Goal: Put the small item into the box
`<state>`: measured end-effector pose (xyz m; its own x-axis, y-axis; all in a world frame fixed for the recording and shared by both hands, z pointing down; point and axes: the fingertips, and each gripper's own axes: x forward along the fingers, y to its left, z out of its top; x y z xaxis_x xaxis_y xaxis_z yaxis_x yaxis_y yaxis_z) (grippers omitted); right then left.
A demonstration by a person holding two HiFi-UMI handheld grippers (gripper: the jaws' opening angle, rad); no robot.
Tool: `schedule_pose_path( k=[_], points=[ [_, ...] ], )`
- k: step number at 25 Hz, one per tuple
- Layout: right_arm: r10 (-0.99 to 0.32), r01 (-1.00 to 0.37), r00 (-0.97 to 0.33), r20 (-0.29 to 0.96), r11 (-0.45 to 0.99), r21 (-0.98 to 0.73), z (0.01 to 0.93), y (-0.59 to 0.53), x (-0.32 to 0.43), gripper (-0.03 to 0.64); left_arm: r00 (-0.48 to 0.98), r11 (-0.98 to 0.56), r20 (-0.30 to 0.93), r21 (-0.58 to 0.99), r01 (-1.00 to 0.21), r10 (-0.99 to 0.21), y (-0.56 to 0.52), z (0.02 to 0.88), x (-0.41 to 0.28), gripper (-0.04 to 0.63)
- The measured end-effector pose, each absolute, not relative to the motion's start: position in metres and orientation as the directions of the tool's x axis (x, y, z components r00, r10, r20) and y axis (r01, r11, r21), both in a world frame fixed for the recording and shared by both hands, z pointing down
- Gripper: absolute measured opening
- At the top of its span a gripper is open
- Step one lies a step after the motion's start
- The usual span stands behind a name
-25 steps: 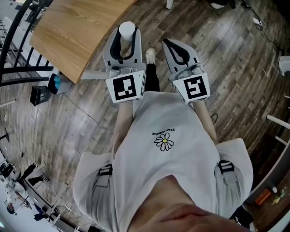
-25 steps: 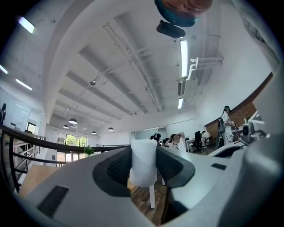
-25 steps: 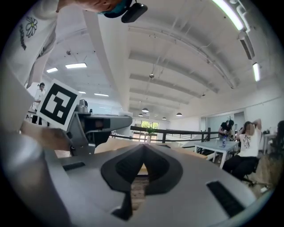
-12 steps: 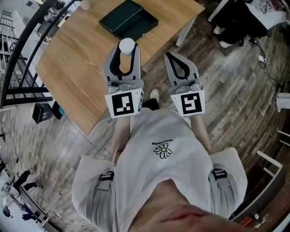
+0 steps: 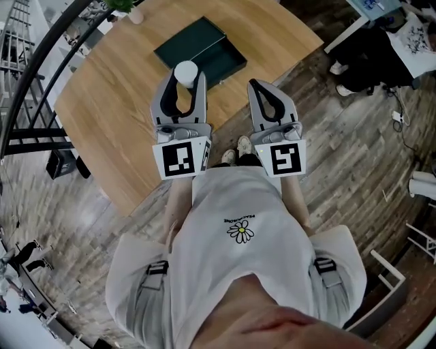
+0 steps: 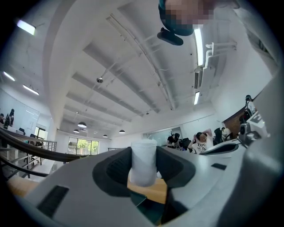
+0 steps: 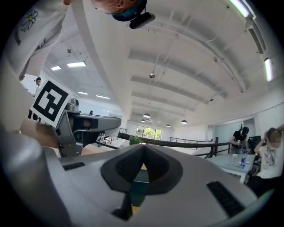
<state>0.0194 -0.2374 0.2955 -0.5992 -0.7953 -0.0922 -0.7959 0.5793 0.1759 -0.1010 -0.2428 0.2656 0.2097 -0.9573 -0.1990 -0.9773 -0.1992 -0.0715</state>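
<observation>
A small white cylinder (image 5: 185, 72) sits between the jaws of my left gripper (image 5: 185, 75), which is shut on it and held upright above the near part of the wooden table (image 5: 116, 102). In the left gripper view the cylinder (image 6: 143, 162) stands upright between the dark pads. An open dark green box (image 5: 201, 51) lies on the table just beyond the left gripper. A corner of the box (image 6: 148, 208) shows under the cylinder. My right gripper (image 5: 255, 85) is beside the left one, past the table's edge over the floor, shut and empty, its tips meeting (image 7: 143, 148).
A black railing (image 5: 41, 61) runs along the table's left side. A small potted plant (image 5: 133, 10) stands at the table's far edge. A black object (image 5: 60, 163) sits on the floor at left. My shoes (image 5: 243, 144) show below the grippers. A person sits at the upper right (image 5: 381, 41).
The table has come closer and the green box has come into view ahead of the grippers. Both grippers keep their pose, the left still holding the white cylinder.
</observation>
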Motion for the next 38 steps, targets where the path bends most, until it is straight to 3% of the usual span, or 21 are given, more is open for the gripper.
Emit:
schedule_pose_path(
  k=[14,26,29,33,38],
  points=[
    [-0.739,-0.748,-0.663,-0.120,0.645,0.159,0.285,-0.277,0.015,0.005,0.100,-0.093,-0.195,-0.045,-0.995,-0.976,-0.278,0.268,-0.111,0.181],
    [-0.750,-0.757,-0.652,-0.111,0.640,0.129,0.292,-0.295,0.021,0.005,0.131,-0.124,-0.116,-0.063,-0.990,-0.985,-0.308,0.294,-0.111,0.181],
    [-0.761,-0.766,-0.642,-0.091,0.631,0.123,0.297,-0.295,0.020,0.005,0.253,-0.256,0.038,-0.132,-0.958,-0.967,-0.337,0.317,-0.106,0.180],
    [-0.775,-0.774,-0.630,-0.057,0.621,0.124,0.305,-0.299,0.032,0.006,0.388,-0.470,0.403,-0.127,-0.873,-0.829,-0.379,0.383,-0.088,0.181],
    [-0.778,-0.773,-0.628,-0.006,0.624,0.114,0.315,-0.295,0.040,0.006,0.352,-0.592,0.739,-0.078,-0.802,-0.574,-0.405,0.482,-0.086,0.181]
  ],
)
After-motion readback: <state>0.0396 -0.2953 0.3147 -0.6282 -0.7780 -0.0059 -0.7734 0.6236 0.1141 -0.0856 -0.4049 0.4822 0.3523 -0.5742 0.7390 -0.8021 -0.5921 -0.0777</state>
